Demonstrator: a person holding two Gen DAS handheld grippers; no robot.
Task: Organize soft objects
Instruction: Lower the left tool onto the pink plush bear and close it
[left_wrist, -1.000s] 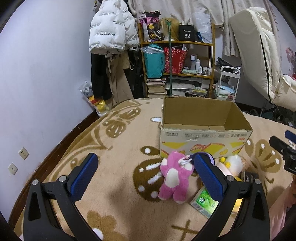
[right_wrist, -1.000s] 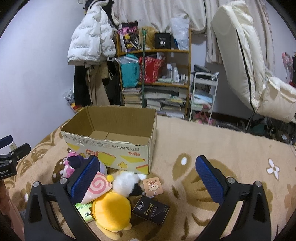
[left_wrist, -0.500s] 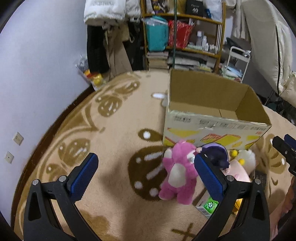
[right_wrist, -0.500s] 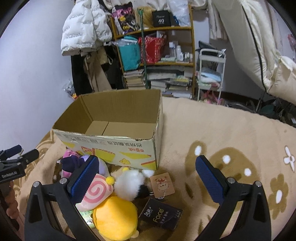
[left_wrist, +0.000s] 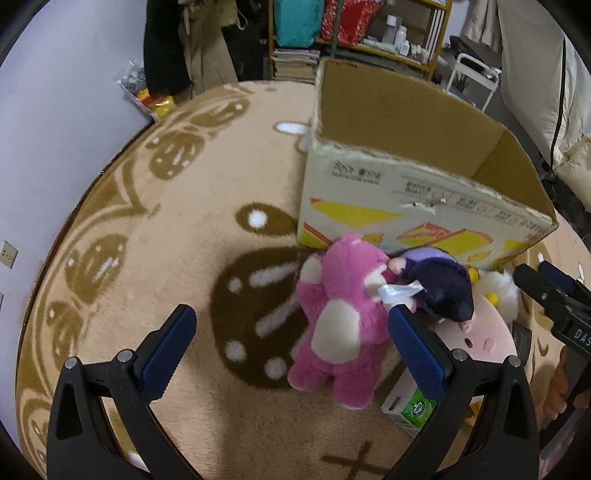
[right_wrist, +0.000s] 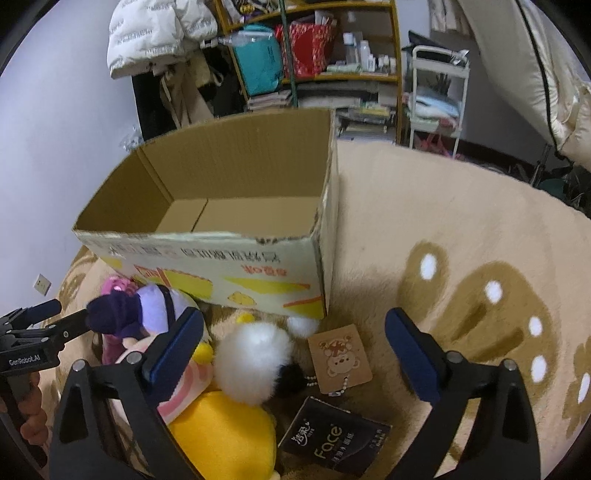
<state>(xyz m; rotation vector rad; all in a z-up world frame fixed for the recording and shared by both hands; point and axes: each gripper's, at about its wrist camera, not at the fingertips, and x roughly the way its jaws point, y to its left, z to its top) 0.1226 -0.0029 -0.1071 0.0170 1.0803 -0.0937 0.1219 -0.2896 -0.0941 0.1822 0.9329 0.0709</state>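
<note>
A pile of plush toys lies on the rug in front of an open, empty cardboard box (left_wrist: 413, 195) (right_wrist: 236, 254). A pink bear (left_wrist: 343, 317) sits just inside the right finger of my left gripper (left_wrist: 295, 336), which is open. Beside the bear are a purple-and-dark plush (left_wrist: 439, 284) (right_wrist: 144, 310), a pink-faced plush (left_wrist: 484, 332), a white fluffy toy (right_wrist: 255, 362) and a yellow plush (right_wrist: 225, 435). My right gripper (right_wrist: 295, 347) is open above the white toy and a bear card tag (right_wrist: 340, 358).
A green-and-white carton (left_wrist: 413, 406) and a black "Face" tissue pack (right_wrist: 332, 443) lie among the toys. The beige patterned rug (left_wrist: 177, 229) spreads left of the box. Shelves (right_wrist: 325, 55), hanging coats and a white cart (right_wrist: 436, 88) stand behind.
Both grippers have tilted down and moved closer to the box and the toy pile. The pink bear now lies nearer my left gripper's right finger. Both stay open.
</note>
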